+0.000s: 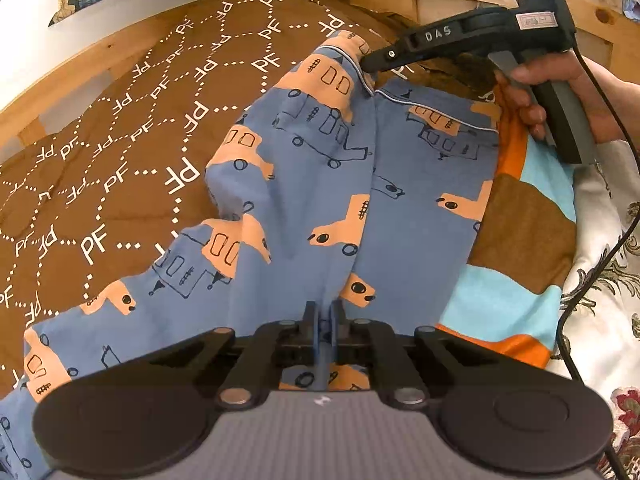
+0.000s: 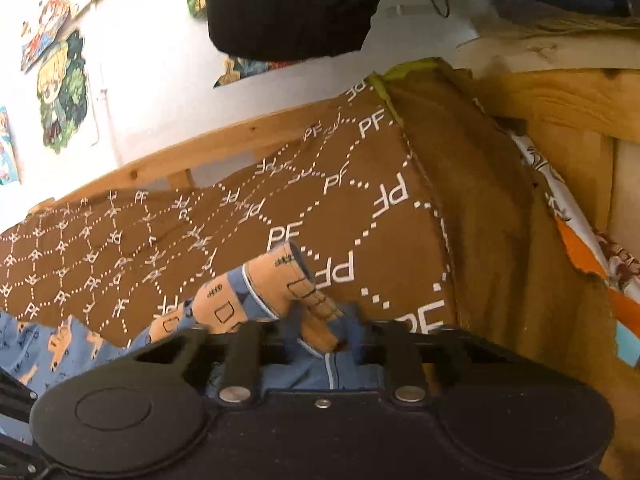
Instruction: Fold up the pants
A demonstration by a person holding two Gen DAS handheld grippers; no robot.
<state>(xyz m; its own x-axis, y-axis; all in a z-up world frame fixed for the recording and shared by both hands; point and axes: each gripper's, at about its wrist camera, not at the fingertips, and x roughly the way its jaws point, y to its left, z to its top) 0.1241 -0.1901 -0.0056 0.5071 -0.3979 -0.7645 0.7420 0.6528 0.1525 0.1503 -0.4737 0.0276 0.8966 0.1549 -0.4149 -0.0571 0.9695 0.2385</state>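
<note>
Blue pants (image 1: 304, 184) with orange truck print lie spread over a brown blanket (image 1: 120, 140) on the bed, running from the near edge toward the wooden frame (image 1: 72, 68) at the far side. Left tongs (image 1: 325, 326) at near end of the pants, pressed together, pinching a raised fold of the blue cloth. Right tongs (image 1: 370, 62) at the far end, at the white-piped hem, closed on the bunched cuff; own view shows cuff (image 2: 304, 292) puckered up between the right tongs (image 2: 324, 340). Striped orange-and-blue cloth (image 1: 516, 264) right of pants.
</note>
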